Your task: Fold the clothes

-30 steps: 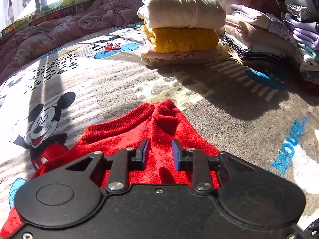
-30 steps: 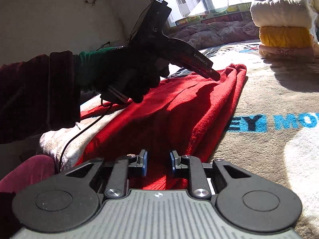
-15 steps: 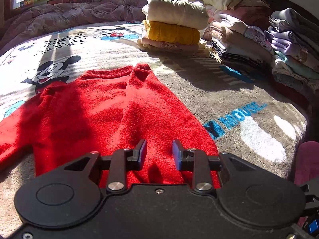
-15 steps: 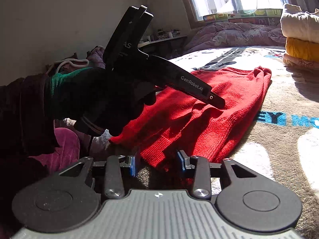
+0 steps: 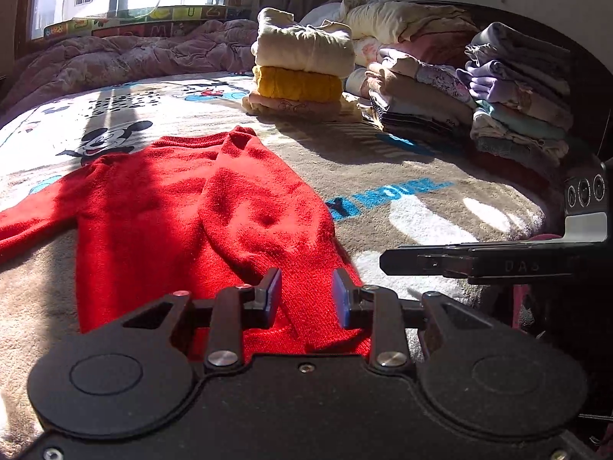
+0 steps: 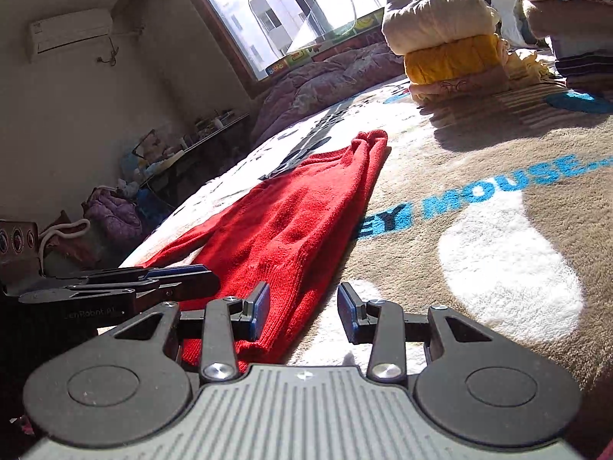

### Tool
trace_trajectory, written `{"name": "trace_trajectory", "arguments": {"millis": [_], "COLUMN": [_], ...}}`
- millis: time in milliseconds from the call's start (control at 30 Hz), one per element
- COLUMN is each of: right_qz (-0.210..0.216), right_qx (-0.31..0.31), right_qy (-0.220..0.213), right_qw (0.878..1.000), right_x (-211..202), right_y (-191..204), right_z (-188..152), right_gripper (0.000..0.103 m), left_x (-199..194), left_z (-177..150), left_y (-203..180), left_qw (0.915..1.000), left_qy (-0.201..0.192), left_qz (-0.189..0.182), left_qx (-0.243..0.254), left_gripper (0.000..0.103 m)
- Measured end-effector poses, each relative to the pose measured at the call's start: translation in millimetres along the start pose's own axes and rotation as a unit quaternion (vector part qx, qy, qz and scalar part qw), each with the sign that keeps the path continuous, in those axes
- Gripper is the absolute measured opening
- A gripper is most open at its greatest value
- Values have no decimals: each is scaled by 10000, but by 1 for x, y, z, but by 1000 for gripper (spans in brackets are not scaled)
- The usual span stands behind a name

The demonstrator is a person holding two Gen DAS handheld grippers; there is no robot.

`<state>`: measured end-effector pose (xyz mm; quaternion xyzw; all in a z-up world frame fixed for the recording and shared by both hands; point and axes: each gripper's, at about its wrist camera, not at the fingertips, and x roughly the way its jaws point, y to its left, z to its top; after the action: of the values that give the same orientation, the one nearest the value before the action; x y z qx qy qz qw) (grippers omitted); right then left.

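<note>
A red knit sweater (image 5: 199, 211) lies on the Mickey Mouse blanket (image 5: 421, 176), its right side folded over toward the middle and its left sleeve stretched out to the left. My left gripper (image 5: 306, 297) is open and empty, low over the sweater's near hem. My right gripper (image 6: 300, 308) is open and empty, at the sweater's (image 6: 291, 226) near right hem corner, over its edge and the blanket (image 6: 498, 230). Each gripper shows from the side in the other's view, the right one (image 5: 479, 264) and the left one (image 6: 122, 287).
A stack of folded clothes, cream on yellow on pink (image 5: 302, 73), stands at the far side of the bed. More folded piles (image 5: 517, 92) lie along the right. A rumpled quilt (image 5: 115, 57) lies under the window. A cluttered desk (image 6: 184, 149) stands at left.
Both grippers have pulled back from over the sweater toward its near hem and dropped low. The right gripper's jaws have opened wider. The sweater lies still.
</note>
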<state>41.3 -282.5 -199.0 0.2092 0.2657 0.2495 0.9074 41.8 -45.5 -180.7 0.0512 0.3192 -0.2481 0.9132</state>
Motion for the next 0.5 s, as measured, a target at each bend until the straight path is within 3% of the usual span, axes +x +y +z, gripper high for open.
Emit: {"name": "trace_trajectory", "arguments": {"millis": [33,67,100,233,400,500], "right_qz": [-32,-43,-53,-98,-124,-84], "right_qx": [-26,-57,-70,-64,-16,-15], "right_qy": [9,12,8,-30,-16,4], "right_qw": [10000,10000,10000,9999,9999,10000], "right_x": [3,5,6,3,1,3], "right_y": [1,2,3,3,2,3], "right_z": [-1,-1,-1,-1,-2,-3], "right_gripper": [41,40,40,41,41,40], "left_x": [6,3,-3,-22,-33,-21], "left_z": [-6,-9,-10,-8,-11,-17], "left_y": [-2,2,6,18,0,-15], "left_qw": [9997,9999,9994,9983,9960,9956], "left_qy": [166,148,66,-146,-364,-322], "left_qz": [144,43,-142,-129,-756,-872], "left_qx": [73,-79,-309,-542,-291,-131], "left_gripper": [30,31,31,31,30,29]}}
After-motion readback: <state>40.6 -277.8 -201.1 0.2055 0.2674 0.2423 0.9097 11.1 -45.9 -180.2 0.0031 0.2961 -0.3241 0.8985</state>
